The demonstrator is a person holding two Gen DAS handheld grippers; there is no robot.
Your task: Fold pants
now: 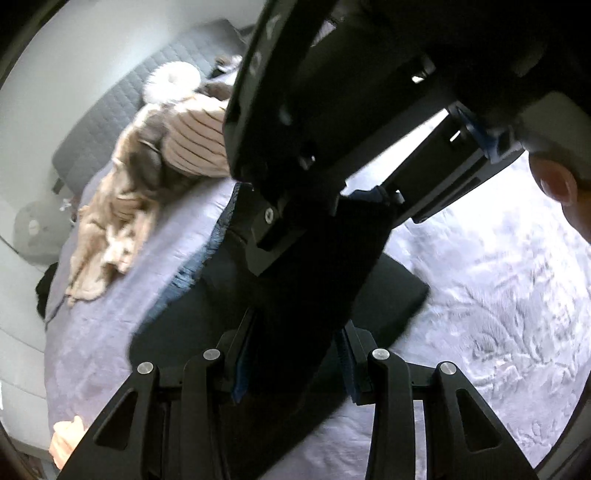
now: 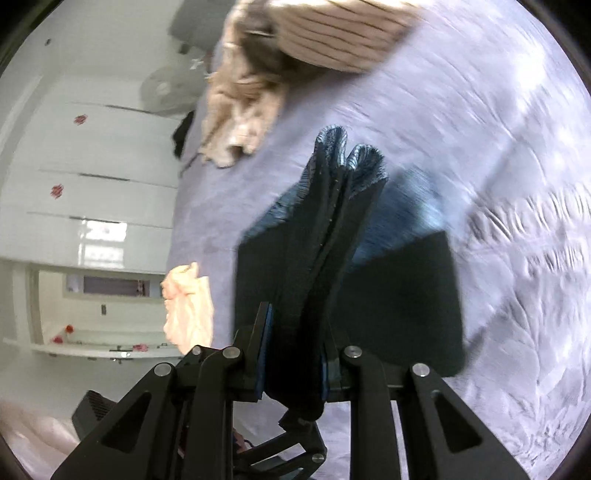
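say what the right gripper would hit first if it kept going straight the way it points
The right gripper is already shut on the dark pants. Straight ahead, past that held fabric, it would probably meet the rest of the pants lying on the purple bedspread; depth is unclear.

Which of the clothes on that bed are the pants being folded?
Find the lavender bedspread. The pants are the dark navy garment near its middle, pinched in both tongs. Unlike the beige striped heap beyond and the peach cloth at the bed's edge, they are almost black.

Lavender bedspread (image 2: 461, 110), beige striped clothes heap (image 1: 147, 166) on it, white fan (image 2: 162, 90) beside the bedspread's edge, peach cloth (image 2: 188, 306) nearby
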